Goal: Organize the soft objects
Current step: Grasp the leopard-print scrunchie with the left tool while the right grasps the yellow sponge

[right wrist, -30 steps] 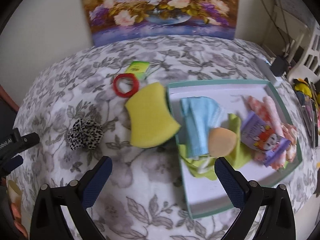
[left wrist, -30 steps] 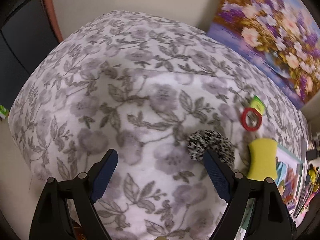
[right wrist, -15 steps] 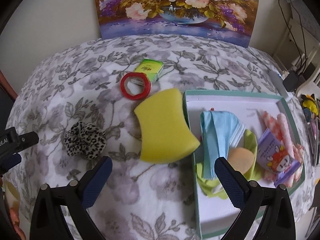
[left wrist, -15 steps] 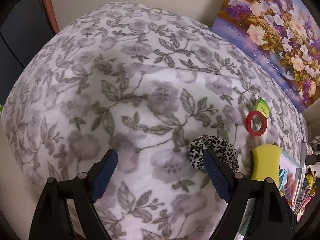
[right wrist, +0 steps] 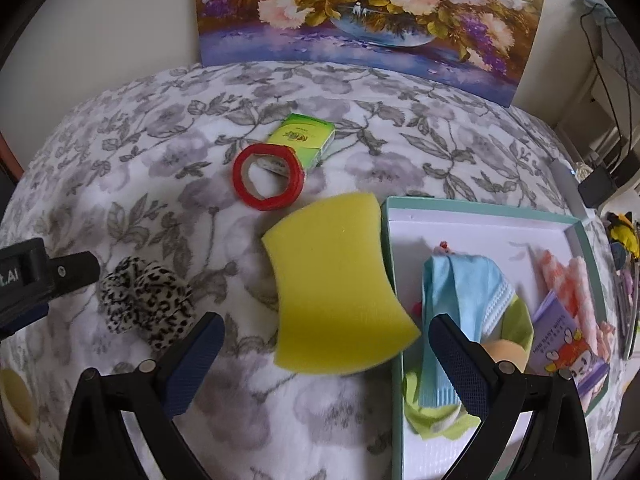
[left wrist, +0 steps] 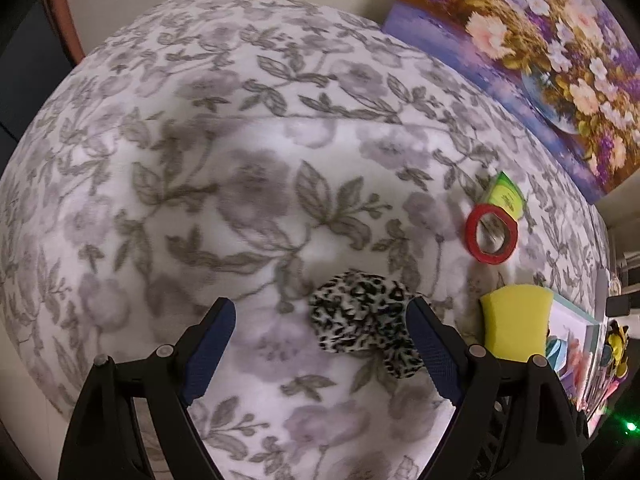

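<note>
Hovering with jaws spread wide and empty, left gripper [left wrist: 320, 312] over the floral blanket [left wrist: 240, 160], leopard-print scrunchie [left wrist: 364, 320] lying just inside its right finger. Right gripper [right wrist: 326, 334] likewise released and empty above the yellow sponge [right wrist: 332, 284], sponge flat on the blanket, touching the teal tray [right wrist: 480, 208].

My left wrist camera looks steeply down at the flowered cloth [left wrist: 248, 184], close, with the leopard scrunchie [left wrist: 364, 328] near its fingers. My right wrist camera looks down from nearby, over the yellow sponge [right wrist: 336, 288] and tray [right wrist: 480, 210]. Both views share scrunchie, sponge, red ring [right wrist: 268, 178] and painting [right wrist: 368, 8].
</note>
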